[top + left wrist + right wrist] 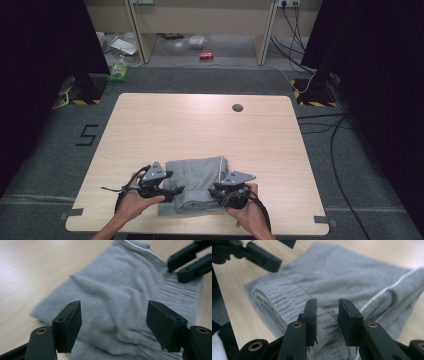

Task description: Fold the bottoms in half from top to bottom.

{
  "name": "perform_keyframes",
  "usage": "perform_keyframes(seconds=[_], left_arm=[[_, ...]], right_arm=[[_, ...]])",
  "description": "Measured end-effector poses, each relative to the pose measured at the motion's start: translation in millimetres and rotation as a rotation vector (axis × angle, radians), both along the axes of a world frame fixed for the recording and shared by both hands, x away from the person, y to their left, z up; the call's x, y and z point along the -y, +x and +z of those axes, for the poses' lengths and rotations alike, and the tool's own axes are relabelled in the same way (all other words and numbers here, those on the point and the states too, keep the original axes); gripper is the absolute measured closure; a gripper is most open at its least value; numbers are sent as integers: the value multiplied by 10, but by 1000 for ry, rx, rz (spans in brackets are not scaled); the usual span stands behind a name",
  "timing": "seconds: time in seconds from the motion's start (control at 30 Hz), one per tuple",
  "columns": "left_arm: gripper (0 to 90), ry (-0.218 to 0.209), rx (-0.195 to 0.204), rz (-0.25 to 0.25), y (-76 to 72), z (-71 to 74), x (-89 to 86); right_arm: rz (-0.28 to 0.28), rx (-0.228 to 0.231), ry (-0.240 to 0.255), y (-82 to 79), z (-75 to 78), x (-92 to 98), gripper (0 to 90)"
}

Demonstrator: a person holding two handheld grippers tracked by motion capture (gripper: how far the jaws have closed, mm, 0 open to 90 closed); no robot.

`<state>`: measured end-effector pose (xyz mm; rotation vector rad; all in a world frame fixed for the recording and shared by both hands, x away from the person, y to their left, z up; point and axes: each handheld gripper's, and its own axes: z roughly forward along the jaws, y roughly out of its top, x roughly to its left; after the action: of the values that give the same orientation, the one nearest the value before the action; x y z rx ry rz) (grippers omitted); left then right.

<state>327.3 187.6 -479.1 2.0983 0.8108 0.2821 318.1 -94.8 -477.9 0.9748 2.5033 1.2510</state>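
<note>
Fingers of both grippers are released, with nothing clamped: from the high view the left gripper [176, 192] and the right gripper [214, 191] hover at the near edge of the light wooden table [200, 125], one at each side of a folded grey knitted garment with a thin white stripe [197, 177], which lies flat near the person's side, centred between the two hands. The fold looks done and the cloth let go, so the step in hand seems to be a release or a re-grip; the next move would call for either lifting both tools clear without dragging the fabric, or lowering onto an edge for another fold. In the left gripper view the black jaws stand wide apart above the garment [112, 292], not touching it, and the right gripper [186, 261] shows at the far right. In the right gripper view the jaws stand narrowly parted just over the ribbed hem, pads free of the cloth [352, 277], with the left gripper [262, 256] at the far left. Motion blur softens the cloth in the left gripper view, the tools cover the garment's near corners from above, and what kind of garment it is cannot be told.
</note>
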Motion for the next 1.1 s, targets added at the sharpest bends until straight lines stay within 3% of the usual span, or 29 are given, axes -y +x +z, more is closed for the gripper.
perform_keyframes(seconds=[0.1,0.2,0.3,0.4,0.47,0.6,0.73,0.93,1.1], left_arm=[[280,37,0,-26,-105,-80,56],[290,124,11,-48,-209,-203,83],[311,118,18,-41,-259,-229,54],[301,132,33,-43,-257,-176,51],[300,119,29,-44,-243,-139,45],[292,70,28,-25,-176,-39,-17],[288,32,26,13,-56,48,-112],[285,4,-12,108,280,61,-317],[286,6,-46,151,478,6,-397]], right_arm=[[-9,-18,-20,-82,-83,41,691],[-21,-29,-41,-184,-159,80,683],[-29,-35,-27,-247,-187,112,670],[-38,-38,-9,-227,-126,114,583],[-48,-29,28,-178,-52,129,548],[-77,27,56,-41,150,160,496],[-103,54,46,175,266,170,459],[-148,42,36,523,235,181,449],[-170,23,28,738,160,178,453]])
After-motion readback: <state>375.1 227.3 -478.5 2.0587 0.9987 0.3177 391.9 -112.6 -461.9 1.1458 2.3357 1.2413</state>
